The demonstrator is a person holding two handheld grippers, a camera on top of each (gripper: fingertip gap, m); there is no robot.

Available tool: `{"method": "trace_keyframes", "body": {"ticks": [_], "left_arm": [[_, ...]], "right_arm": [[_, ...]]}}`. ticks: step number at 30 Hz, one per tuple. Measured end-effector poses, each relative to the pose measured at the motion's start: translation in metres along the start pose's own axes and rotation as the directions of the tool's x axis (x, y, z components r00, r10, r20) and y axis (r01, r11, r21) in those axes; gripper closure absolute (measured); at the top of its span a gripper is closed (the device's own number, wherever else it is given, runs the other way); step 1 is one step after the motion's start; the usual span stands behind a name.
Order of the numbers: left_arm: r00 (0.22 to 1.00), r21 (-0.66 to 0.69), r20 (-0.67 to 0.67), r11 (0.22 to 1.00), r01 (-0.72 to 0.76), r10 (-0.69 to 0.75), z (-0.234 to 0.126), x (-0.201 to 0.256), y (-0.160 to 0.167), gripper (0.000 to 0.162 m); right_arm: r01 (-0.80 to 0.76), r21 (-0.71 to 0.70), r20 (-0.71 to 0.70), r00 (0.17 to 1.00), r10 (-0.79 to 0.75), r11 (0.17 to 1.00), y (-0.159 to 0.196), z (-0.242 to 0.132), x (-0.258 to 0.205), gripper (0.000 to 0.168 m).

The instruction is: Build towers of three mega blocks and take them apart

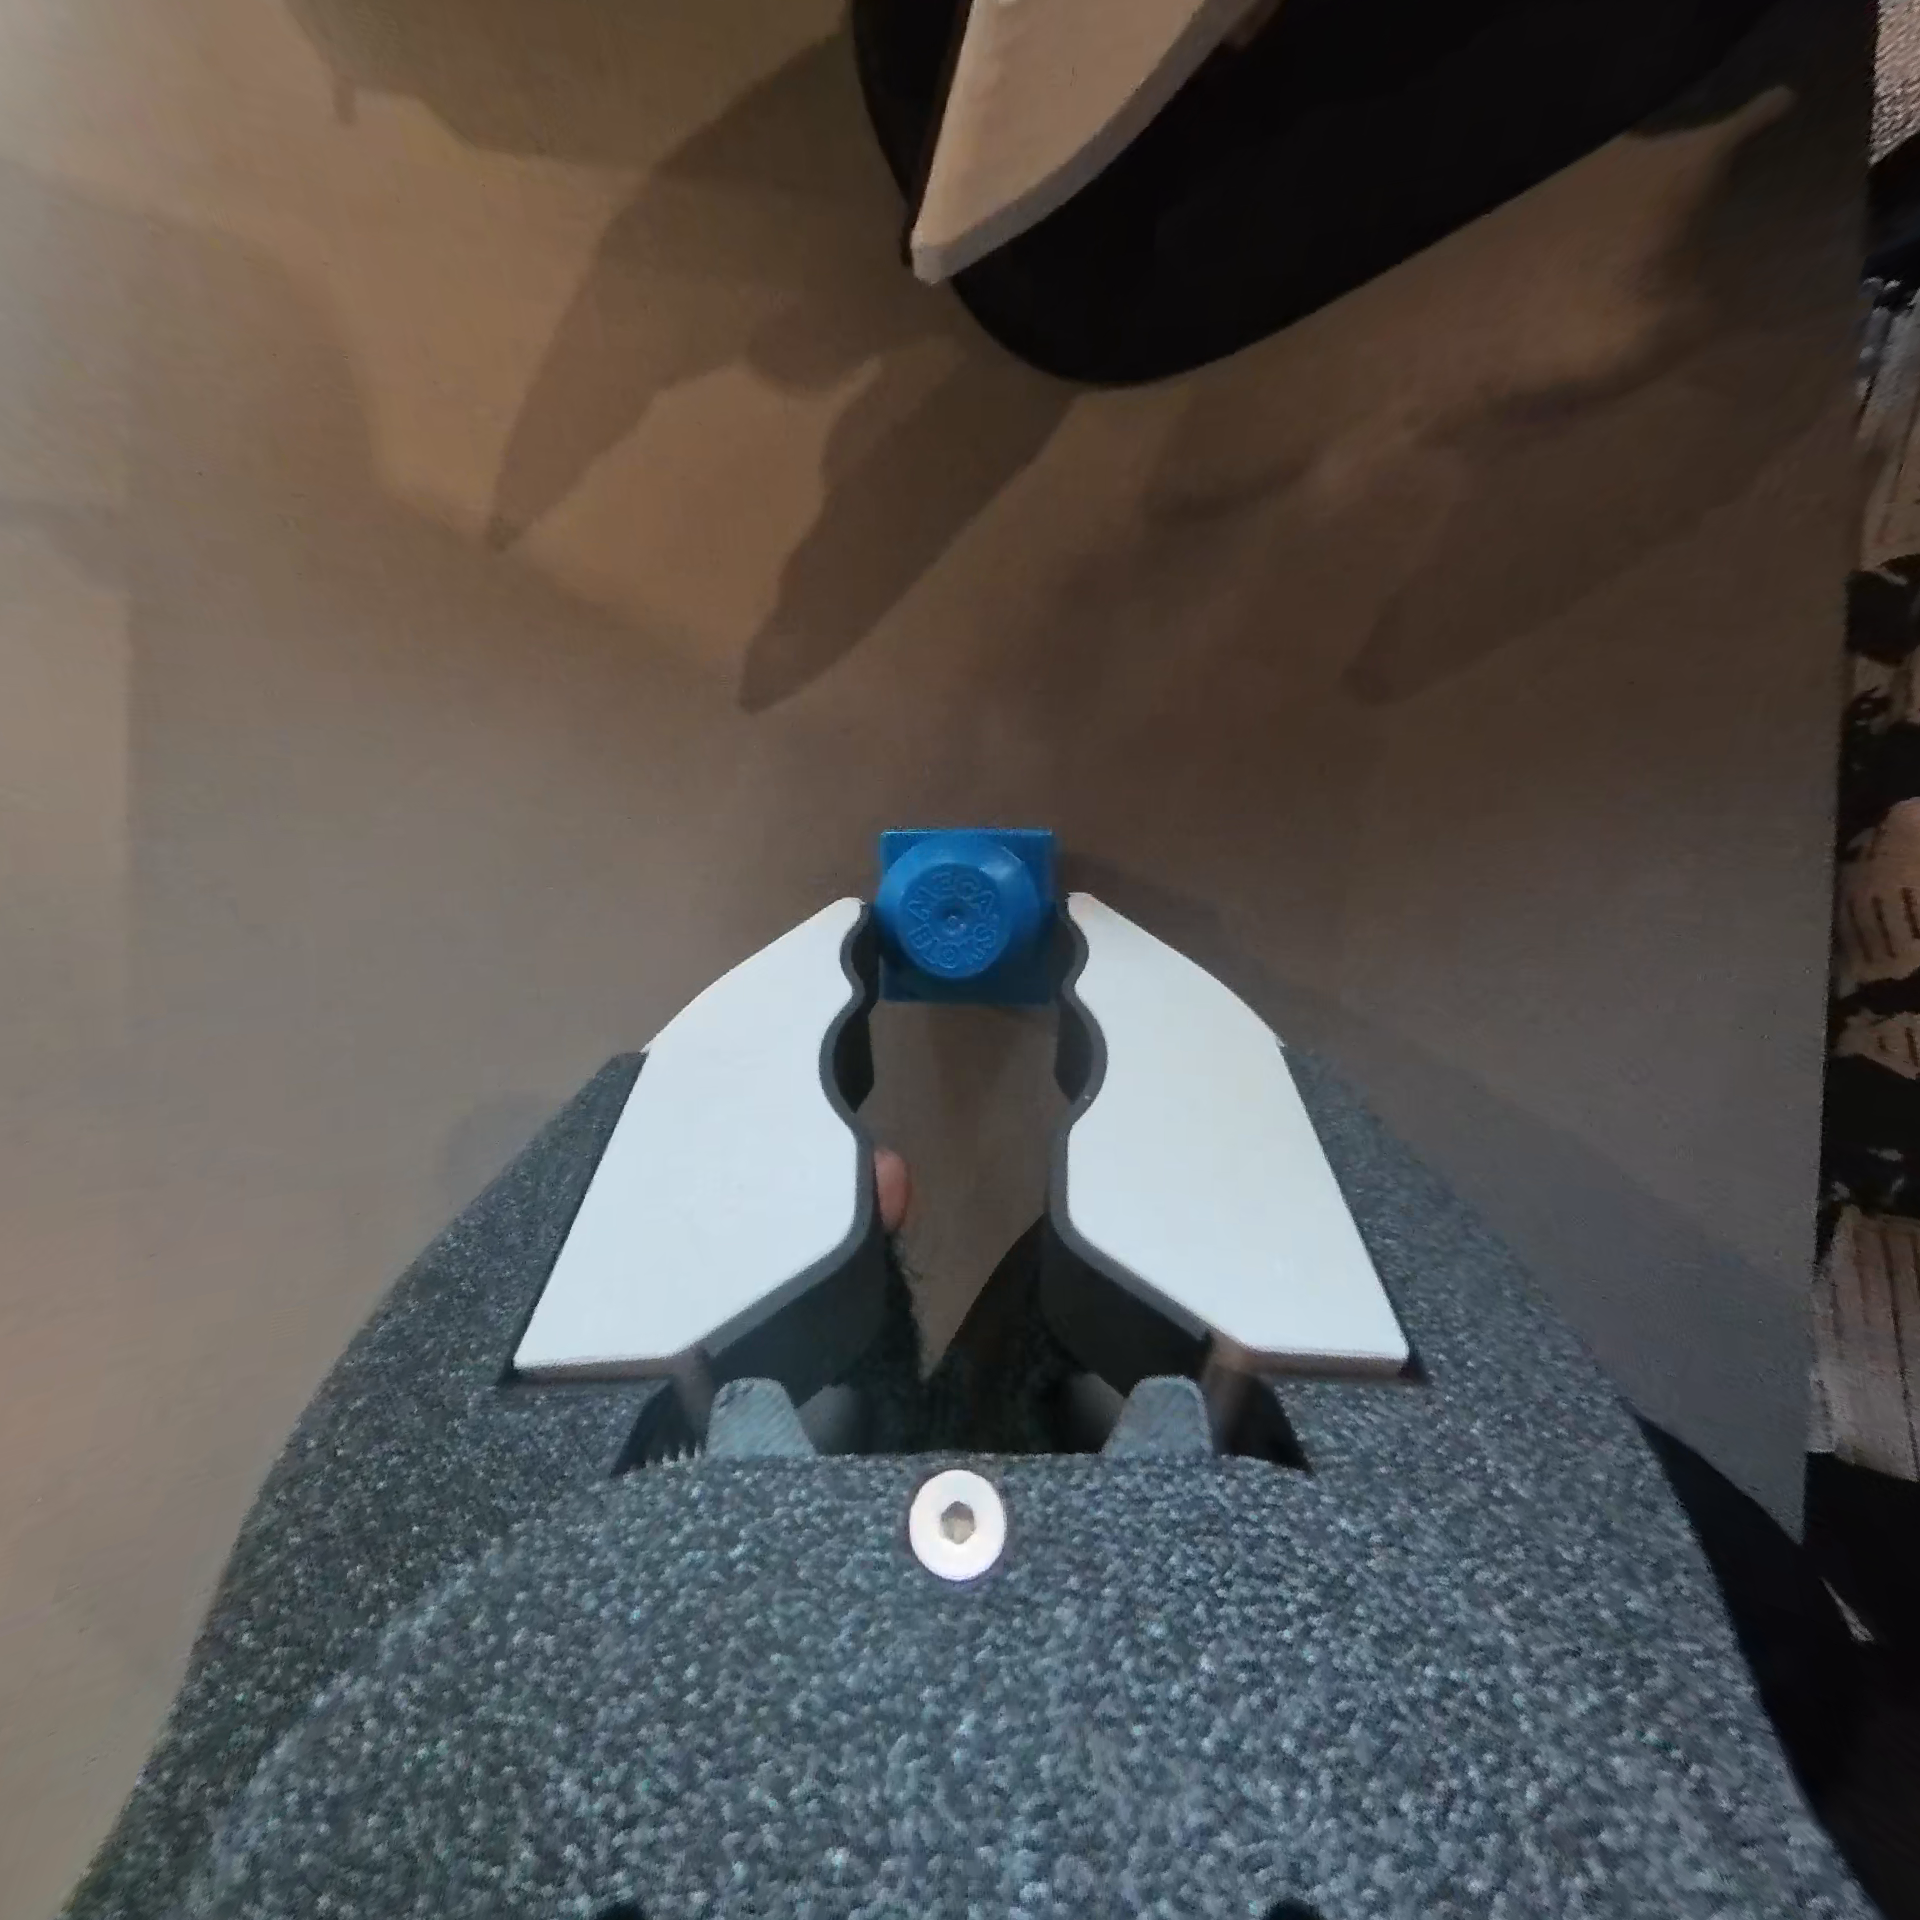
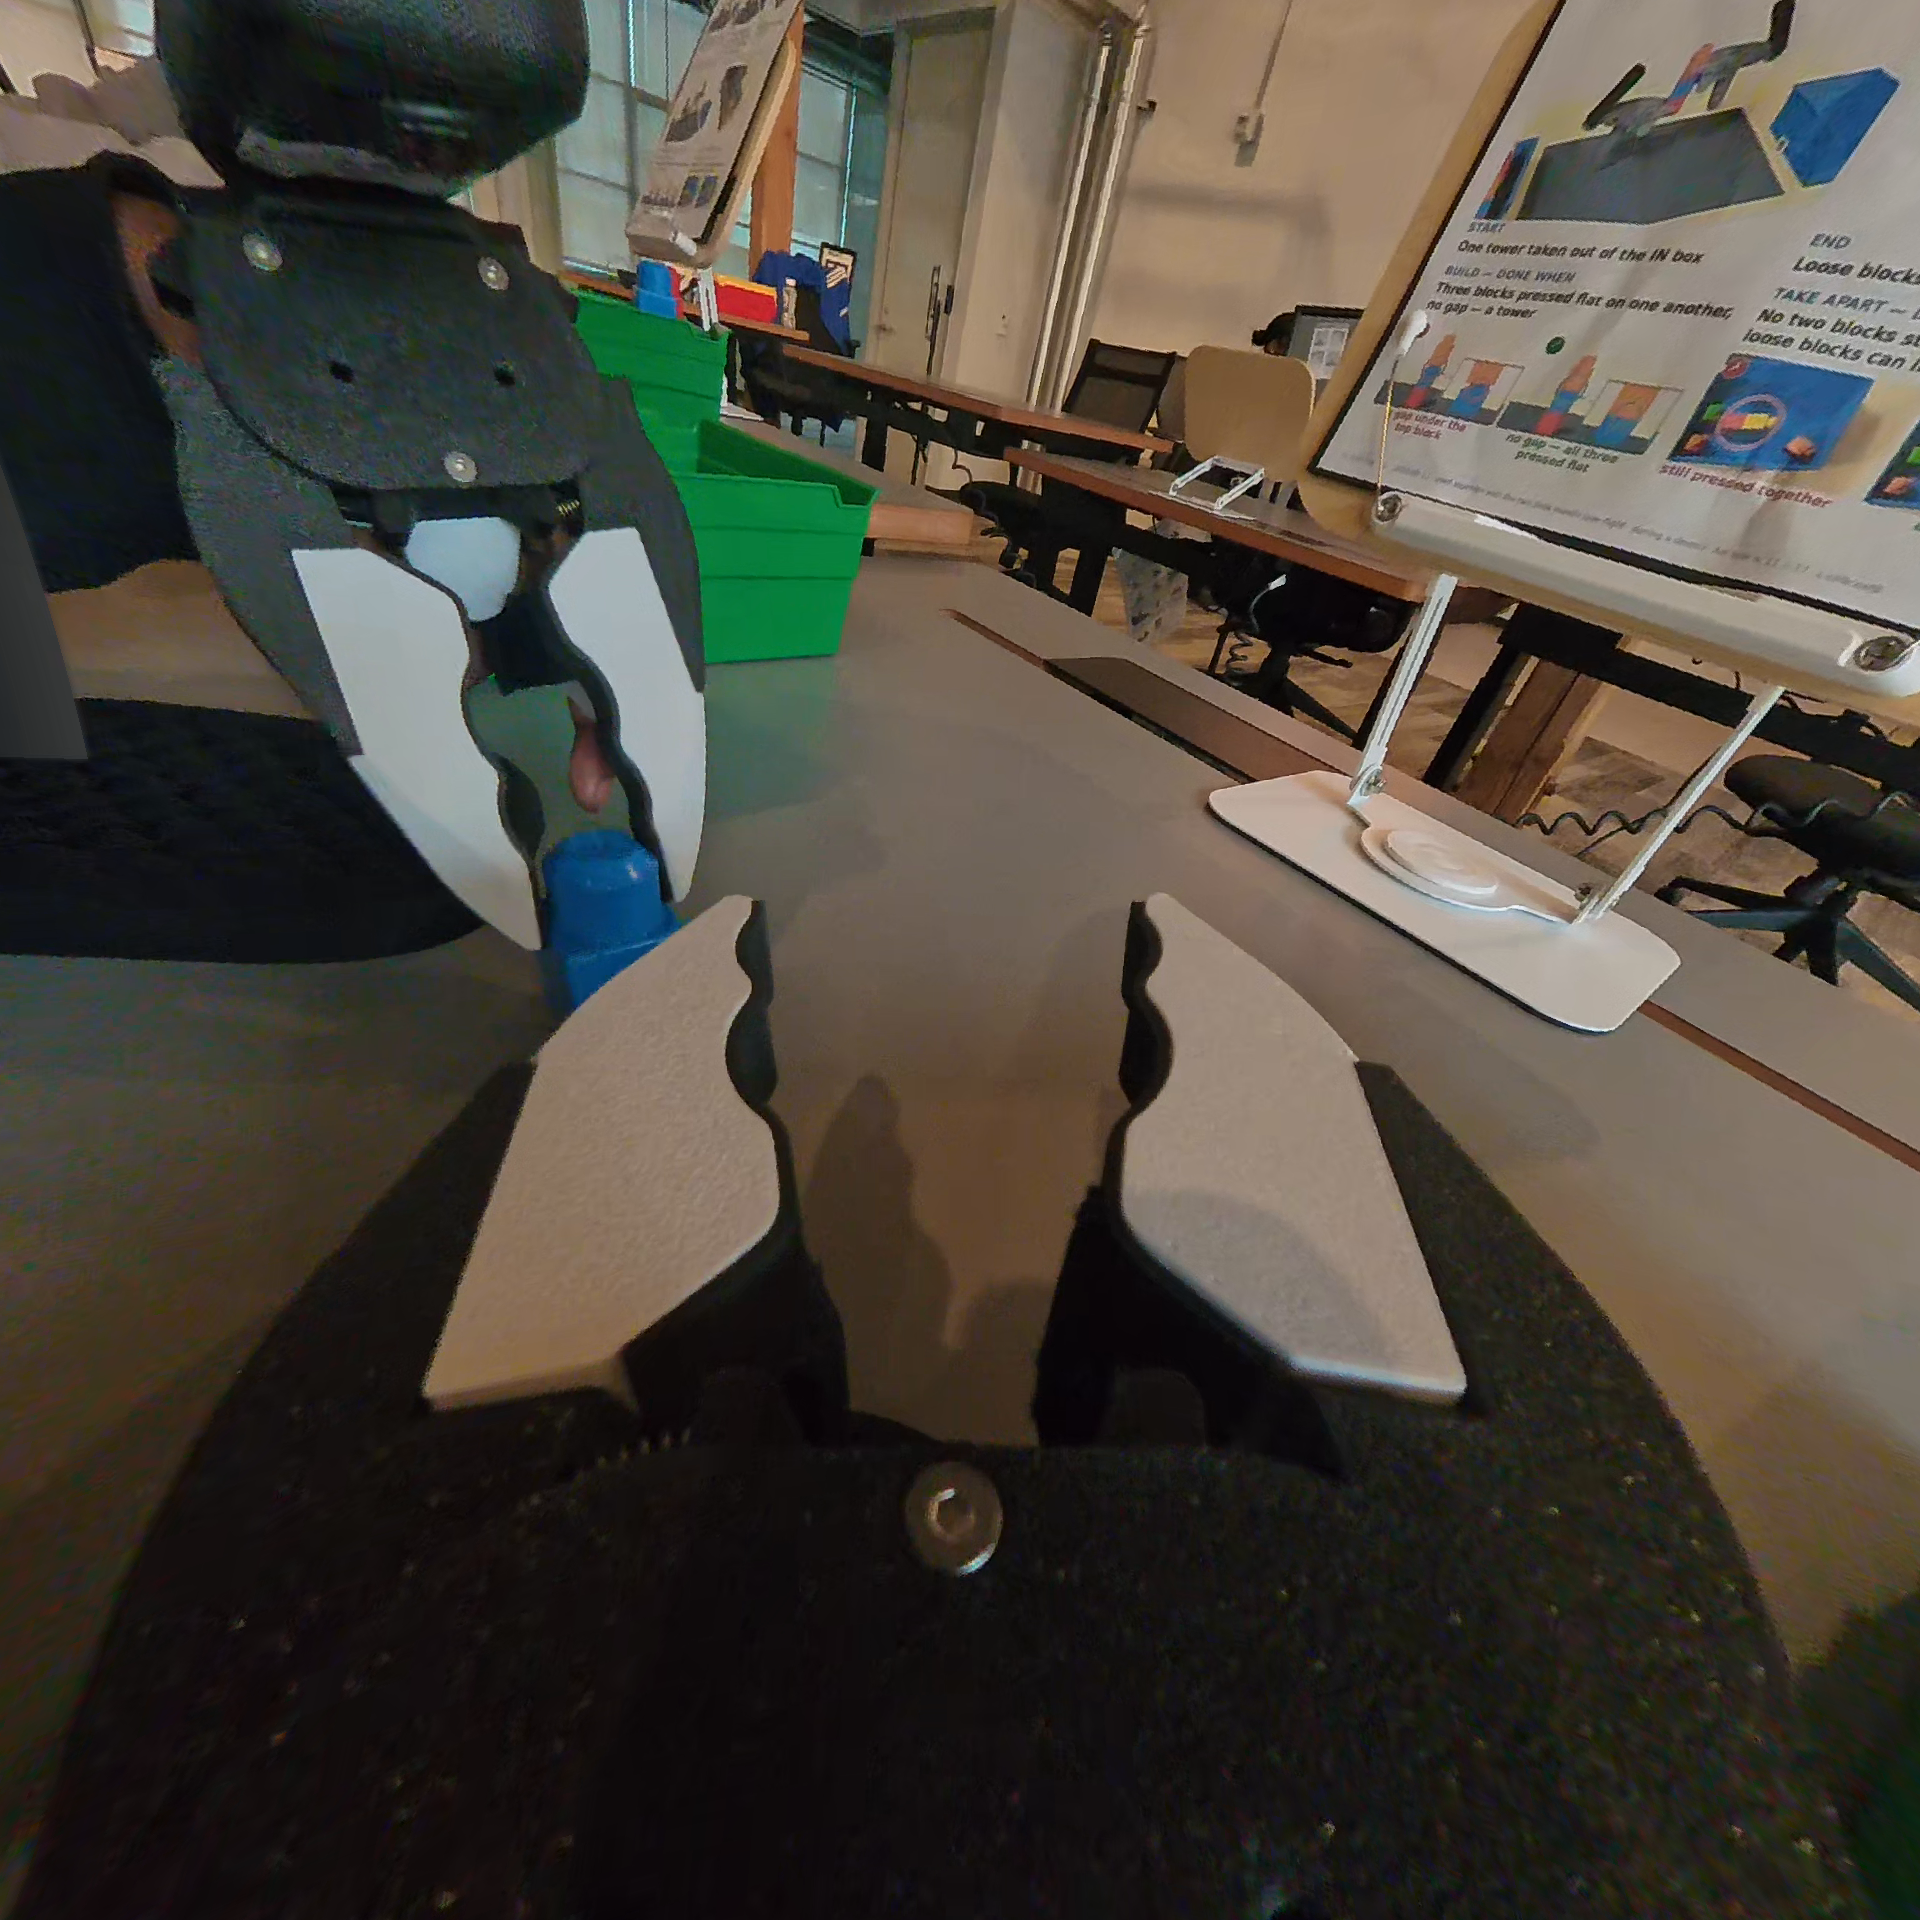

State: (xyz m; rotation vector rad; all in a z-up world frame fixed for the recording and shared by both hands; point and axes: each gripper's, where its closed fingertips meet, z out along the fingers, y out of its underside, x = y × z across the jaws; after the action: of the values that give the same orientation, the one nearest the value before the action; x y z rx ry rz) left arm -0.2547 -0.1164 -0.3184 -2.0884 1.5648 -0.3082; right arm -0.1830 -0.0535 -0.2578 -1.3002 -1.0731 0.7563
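One grey table [image 2: 1039,727], broad and matte, carries everything listed; in the left wrist view its surface fills the frame under overlapping shadows.

Two stacked green bins [image 2: 769,540] stand at the far left part of the table, behind the left gripper as the right wrist view shows it.

One instruction board [image 2: 1662,312], pale-framed and printed with pictures and writing, stands tilted on thin white struts over a flat white base plate [image 2: 1455,914] at the table's right side.

Left gripper [image 1: 961,925]: dark speckled body, white finger plates, pointed straight down at the table. Its fingers are closed narrowly on either side of the blue block, both tips pressing its flanks. The right wrist view shows the same grip from the side [image 2: 603,894].

Right gripper [image 2: 945,935]: same build, held low over the table, fingers spread wide with only bare surface between them; nothing held. It sits just right of the left gripper.

One blue block [image 1: 966,920], single-stud, stud upward, resting on the table between the left gripper's tips.
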Motion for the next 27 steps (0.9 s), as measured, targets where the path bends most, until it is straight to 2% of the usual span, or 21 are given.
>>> {"method": "trace_keyframes", "body": {"ticks": [12,18,27], "left_arm": [[1.000,-0.011,-0.003,1.000,-0.020,0.020,0.005,-0.004,0.000,0.130],[0.999,-0.005,-0.026,1.000,-0.026,0.026,0.006,-0.002,-0.002,0.118],[0.998,0.068,0.061,0.997,0.021,-0.025,-0.010,-0.013,-0.007,0.103]], "right_arm": [[0.000,0.004,-0.003,1.000,0.000,1.000,0.000,0.000,0.000,0.104],[0.000,0.008,-0.005,1.000,0.000,1.000,-0.001,-0.001,0.000,0.104],[0.001,0.011,-0.006,1.000,-0.001,1.000,-0.001,-0.001,0.001,0.104]]}}
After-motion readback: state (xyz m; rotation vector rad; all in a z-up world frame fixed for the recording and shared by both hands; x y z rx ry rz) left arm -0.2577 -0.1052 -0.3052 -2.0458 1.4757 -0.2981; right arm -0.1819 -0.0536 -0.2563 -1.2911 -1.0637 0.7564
